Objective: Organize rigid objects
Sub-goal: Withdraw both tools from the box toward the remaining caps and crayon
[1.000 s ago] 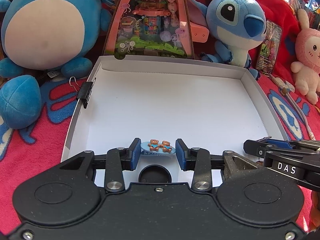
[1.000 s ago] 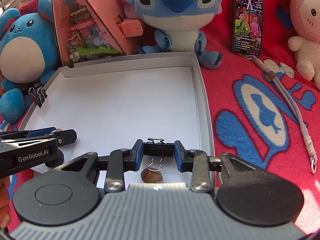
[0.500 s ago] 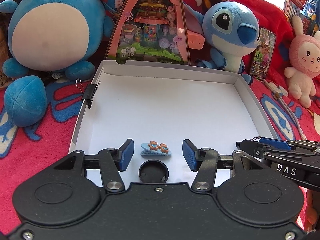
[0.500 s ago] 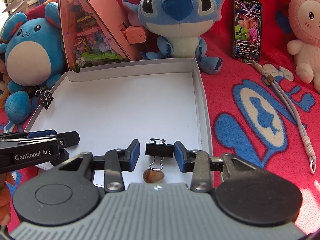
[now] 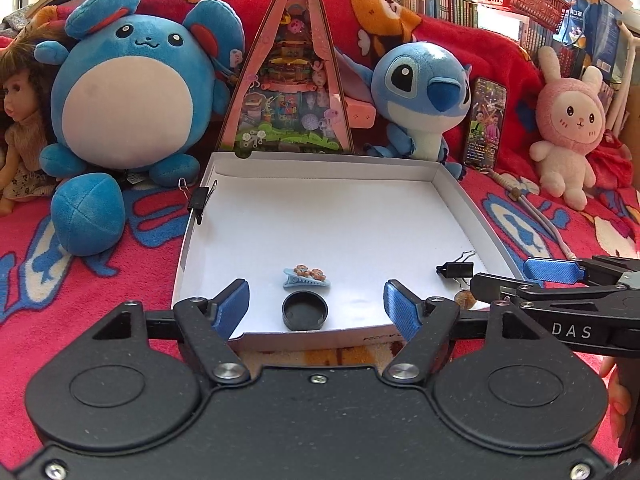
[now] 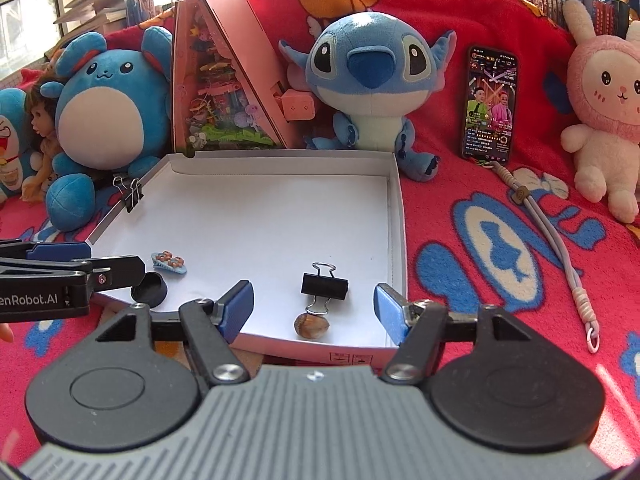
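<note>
Hair clip: (image 5: 306, 277) blue, w/ small bear figures, lies flat on the floor of the white box (image 5: 466, 216), near the front edge, left half. Nothing touches it.
Cap: black round cap (image 5: 305, 311) just in front of the hair clip, also on the box floor, close to it but apart.
Binder clip: (image 6: 324, 286) black, wire handles up, on the box floor near the front right corner. Free of both pads.
Nut: brown nut (image 6: 311, 326) just in front of the binder clip, by the front wall.
Spare clip: 2nd binder clip (image 5: 199, 201) pinched on the box's left wall, far end.
Left gripper: (image 5: 316, 304) jaws have just been opening; released, pads wide apart, hair clip and cap lie beyond the gap, not pressed.
Right gripper: (image 6: 314, 306) jaws likewise just been opening; released, binder clip ahead of the gap, no contact.
Step in hand: drop-off, judged done for both items; both tools stand at the front edge.
Progress: four small items in the box; no other loose hard items seen on the red blanket (image 6: 500, 208) exc. a phone (image 6: 490, 106) and cord — cannot tell if they count.
Next move calls for: lifting clear w/o nudging the front wall, then finding the next item.
Risk: box is light card; a bump would scatter the lot.
</note>
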`<action>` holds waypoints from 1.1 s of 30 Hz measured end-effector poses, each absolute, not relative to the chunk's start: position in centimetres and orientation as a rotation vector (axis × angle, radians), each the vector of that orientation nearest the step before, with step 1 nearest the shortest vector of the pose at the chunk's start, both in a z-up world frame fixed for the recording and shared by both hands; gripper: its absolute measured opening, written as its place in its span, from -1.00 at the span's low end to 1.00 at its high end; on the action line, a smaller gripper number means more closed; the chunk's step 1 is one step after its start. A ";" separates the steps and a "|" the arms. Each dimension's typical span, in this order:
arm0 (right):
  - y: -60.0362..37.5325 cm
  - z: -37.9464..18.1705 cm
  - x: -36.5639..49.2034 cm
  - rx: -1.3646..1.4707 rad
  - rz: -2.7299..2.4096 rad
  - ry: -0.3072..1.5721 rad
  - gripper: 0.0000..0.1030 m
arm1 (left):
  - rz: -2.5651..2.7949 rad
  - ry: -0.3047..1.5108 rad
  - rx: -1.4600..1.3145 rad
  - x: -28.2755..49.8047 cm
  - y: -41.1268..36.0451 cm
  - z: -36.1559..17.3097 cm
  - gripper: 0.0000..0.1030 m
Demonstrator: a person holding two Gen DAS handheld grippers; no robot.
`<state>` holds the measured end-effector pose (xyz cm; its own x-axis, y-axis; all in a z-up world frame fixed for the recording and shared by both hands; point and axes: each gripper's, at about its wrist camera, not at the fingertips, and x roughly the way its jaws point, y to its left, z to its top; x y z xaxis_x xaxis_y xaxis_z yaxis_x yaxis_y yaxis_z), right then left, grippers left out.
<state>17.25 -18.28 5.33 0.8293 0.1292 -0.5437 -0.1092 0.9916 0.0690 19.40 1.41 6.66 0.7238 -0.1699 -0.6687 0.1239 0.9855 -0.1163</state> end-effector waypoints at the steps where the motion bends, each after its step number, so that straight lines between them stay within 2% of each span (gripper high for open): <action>1: -18.3 5.4 16.8 0.031 0.131 0.569 0.59 | -0.168 0.737 -0.063 18.8 1.4 6.7 0.41; 13: -17.5 5.0 11.1 -0.003 0.178 0.476 0.70 | -0.224 0.664 -0.019 12.3 0.5 6.6 0.44; 33: -18.4 1.6 4.1 0.000 0.127 0.412 0.74 | -0.213 0.603 0.013 4.6 0.1 5.2 0.46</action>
